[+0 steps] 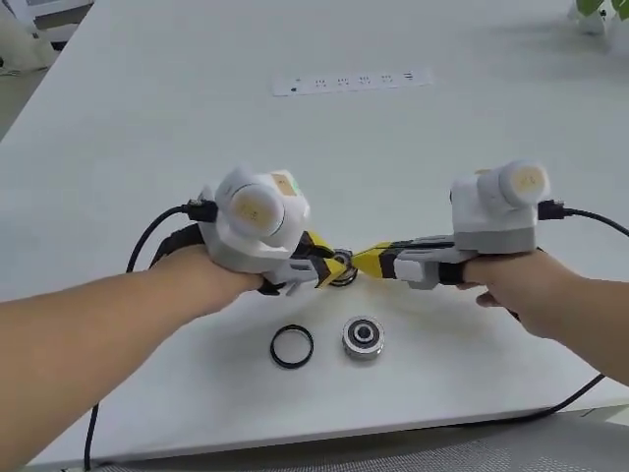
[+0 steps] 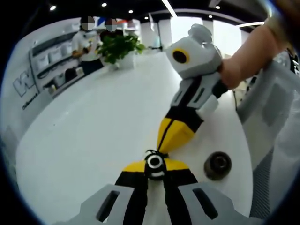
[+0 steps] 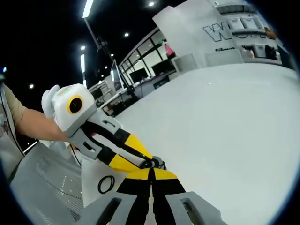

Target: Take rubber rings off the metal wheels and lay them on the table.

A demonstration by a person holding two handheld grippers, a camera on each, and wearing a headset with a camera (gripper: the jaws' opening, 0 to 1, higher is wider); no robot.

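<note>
A small metal wheel (image 1: 343, 265) with a black rubber ring on it is held above the white table (image 1: 147, 147), between both grippers. My left gripper (image 1: 330, 268) is shut on the wheel (image 2: 154, 161), its yellow tips on either side. My right gripper (image 1: 360, 263) comes in from the opposite side, its jaws shut on the wheel's rim where the ring sits (image 3: 158, 162). On the table below lie a loose black rubber ring (image 1: 292, 346) and, just to its right, a second metal wheel (image 1: 363, 336). The same loose ring (image 3: 106, 184) and second wheel (image 2: 218, 165) appear in the gripper views.
A white power strip (image 1: 351, 82) lies far back on the table. The front table edge (image 1: 324, 428) runs just below the loose ring and wheel. Black cables trail from both grippers. A potted plant (image 2: 119, 47) stands at the far end, with people behind it.
</note>
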